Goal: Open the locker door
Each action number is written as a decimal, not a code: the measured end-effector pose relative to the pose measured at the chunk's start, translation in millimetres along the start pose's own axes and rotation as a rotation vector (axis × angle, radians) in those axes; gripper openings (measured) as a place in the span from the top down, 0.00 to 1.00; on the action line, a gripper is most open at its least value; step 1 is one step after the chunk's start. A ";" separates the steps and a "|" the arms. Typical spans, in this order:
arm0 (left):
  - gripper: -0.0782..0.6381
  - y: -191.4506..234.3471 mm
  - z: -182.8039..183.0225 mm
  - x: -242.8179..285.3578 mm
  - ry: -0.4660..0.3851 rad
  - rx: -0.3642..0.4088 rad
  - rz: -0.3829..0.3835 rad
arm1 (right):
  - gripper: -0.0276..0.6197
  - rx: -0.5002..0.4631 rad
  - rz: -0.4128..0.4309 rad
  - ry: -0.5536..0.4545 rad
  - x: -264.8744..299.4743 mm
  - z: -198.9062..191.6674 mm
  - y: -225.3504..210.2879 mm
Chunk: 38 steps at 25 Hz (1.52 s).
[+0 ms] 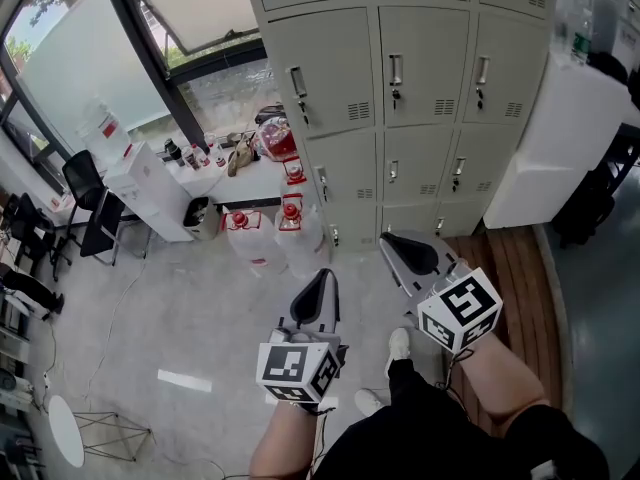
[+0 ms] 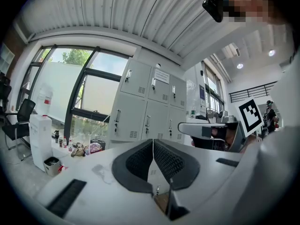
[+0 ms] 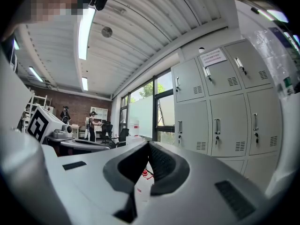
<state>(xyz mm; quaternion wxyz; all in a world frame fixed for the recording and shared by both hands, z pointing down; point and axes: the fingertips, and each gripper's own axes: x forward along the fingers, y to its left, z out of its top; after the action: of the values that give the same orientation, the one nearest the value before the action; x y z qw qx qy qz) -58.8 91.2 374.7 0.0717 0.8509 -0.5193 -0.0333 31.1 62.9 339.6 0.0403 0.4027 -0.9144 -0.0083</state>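
Left claw (image 1: 326, 276), right claw (image 1: 388, 238) closed, empty

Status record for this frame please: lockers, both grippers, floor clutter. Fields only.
lockers: grey bank, every visible door closed
left gripper: fingers together, nothing between them, not touching the lockers
right gripper: fingers together, nothing between them, not touching the lockers
water jugs: on the floor at the left end of the lockers
table: white, cluttered, near the window
task state: no door opened yet
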 end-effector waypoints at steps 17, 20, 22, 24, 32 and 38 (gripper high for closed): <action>0.87 49.7 11.9 86.2 0.020 0.022 0.084 | 0.87 0.064 0.051 -0.017 87.4 -1.9 -82.5; 0.87 58.6 13.6 103.4 0.015 0.018 0.099 | 0.87 0.069 0.060 -0.016 102.3 -2.0 -97.3; 0.87 62.6 13.2 115.9 0.015 0.018 0.102 | 0.87 0.070 0.066 -0.012 111.0 -3.4 -107.8; 0.87 67.0 13.0 128.9 0.015 0.016 0.108 | 0.87 0.069 0.070 -0.010 119.2 -4.2 -119.0; 0.87 86.6 19.4 178.5 0.013 0.009 0.134 | 0.87 0.081 0.082 -0.017 151.5 -2.8 -161.5; 0.87 93.2 23.2 203.8 0.006 0.019 0.153 | 0.87 0.104 0.092 -0.024 162.6 -4.9 -183.5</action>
<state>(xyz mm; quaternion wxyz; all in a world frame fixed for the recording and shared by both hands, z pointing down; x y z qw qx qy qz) -50.3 -133.9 370.0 0.0677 0.8095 -0.5829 -0.0205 57.2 -180.9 346.6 0.0088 0.3616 -0.9316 0.0361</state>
